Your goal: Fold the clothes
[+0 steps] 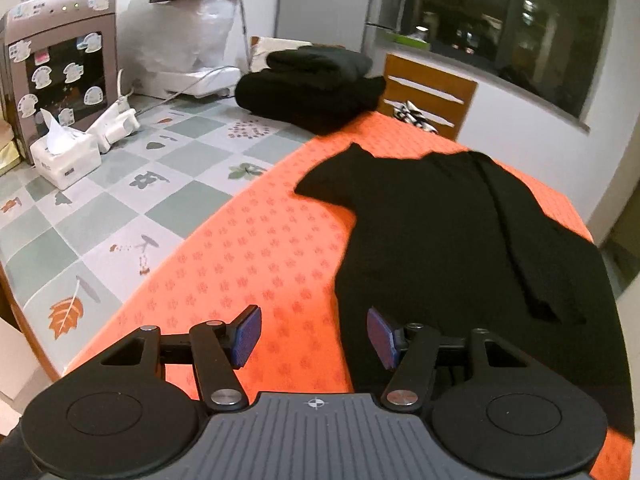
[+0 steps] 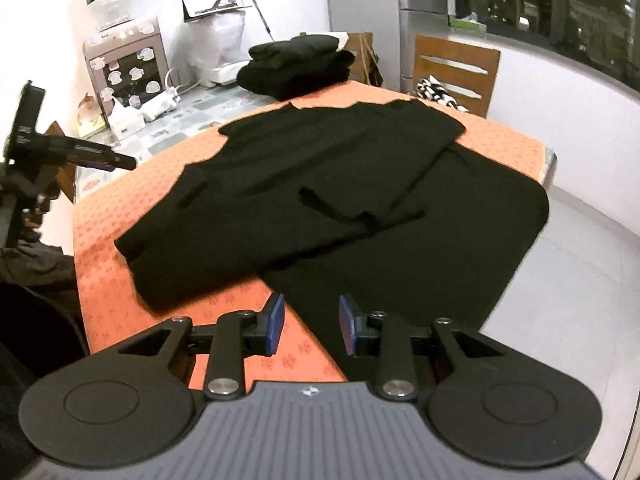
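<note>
A black garment (image 1: 448,232) lies spread on the orange tablecloth (image 1: 248,248), with one side folded over the middle in a long ridge. My left gripper (image 1: 315,336) hovers open at its near left edge; its right pad is over the fabric and nothing is between the pads. In the right wrist view the same garment (image 2: 320,184) shows a folded panel and a sleeve lying across it, and its right part hangs over the table edge. My right gripper (image 2: 311,324) stands open above the near hem, holding nothing. The left gripper (image 2: 116,160) shows from the side at far left.
A stack of folded black clothes (image 1: 312,88) (image 2: 296,66) sits at the table's far end. Behind it stands a wooden chair (image 1: 428,92) (image 2: 456,68) with a striped cloth (image 2: 438,94). A tissue box (image 1: 64,156) and a cabinet (image 1: 60,68) stand on the checked cloth at left.
</note>
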### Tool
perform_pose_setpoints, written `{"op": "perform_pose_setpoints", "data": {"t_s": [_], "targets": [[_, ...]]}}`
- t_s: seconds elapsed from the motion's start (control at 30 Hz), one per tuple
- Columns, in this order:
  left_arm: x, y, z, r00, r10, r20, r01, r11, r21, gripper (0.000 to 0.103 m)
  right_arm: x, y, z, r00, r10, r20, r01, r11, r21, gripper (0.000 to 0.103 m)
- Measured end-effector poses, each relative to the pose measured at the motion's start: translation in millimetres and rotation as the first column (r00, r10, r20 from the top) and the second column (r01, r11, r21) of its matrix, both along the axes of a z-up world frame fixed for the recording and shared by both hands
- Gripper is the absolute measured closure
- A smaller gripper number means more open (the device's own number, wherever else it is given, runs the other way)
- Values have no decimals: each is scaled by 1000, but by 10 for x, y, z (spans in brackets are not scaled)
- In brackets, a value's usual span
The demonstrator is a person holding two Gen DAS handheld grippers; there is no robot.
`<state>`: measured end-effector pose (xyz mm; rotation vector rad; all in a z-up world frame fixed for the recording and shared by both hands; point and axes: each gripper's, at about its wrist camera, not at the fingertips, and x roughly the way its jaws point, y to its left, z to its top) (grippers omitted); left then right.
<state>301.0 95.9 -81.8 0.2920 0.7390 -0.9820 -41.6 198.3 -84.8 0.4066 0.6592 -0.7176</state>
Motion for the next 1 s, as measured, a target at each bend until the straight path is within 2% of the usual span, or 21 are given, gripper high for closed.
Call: {"op": "perform_pose_setpoints", "data": {"t_s": [0.17,0.27,0.37,0.57,0.67,0.77,0.83,1.0], "targets": [[231,-311,-31,1000,16,-4,-16,1000,8,42,261,-360,218,1000,26,13,-26,1000,10,68],[448,-525,-86,998,40,-48,-40,999,-2,42,500,-680,352,998,55,-15,-55,998,8,68],[693,-743,-145,992,69,-101,-73,997,-28,42,787,-1127,476,994,103,-28,-103,995,12,68],[1045,-1155,-267,988,95,-120,-101,994,-46,42,1512,-2112,603,987,157,-46,-156,988,19,68],[1192,-1305,-353,980,114,-163,-123,991,-48,44,1912,-2647,573,983,175,-51,-174,984,37,68],[1309,-1440,-427,974,129,-188,-141,989,-50,53,2298,-3108,479,975,212,-74,-208,977,51,68],[1374,-1512,-460,970,145,-197,-159,986,-56,59,2551,-3350,396,967,241,-86,-237,970,59,68],[1479,-1601,-526,950,198,-241,-219,974,-63,62,3252,-3863,135,935,337,-111,-327,940,93,68]]}}
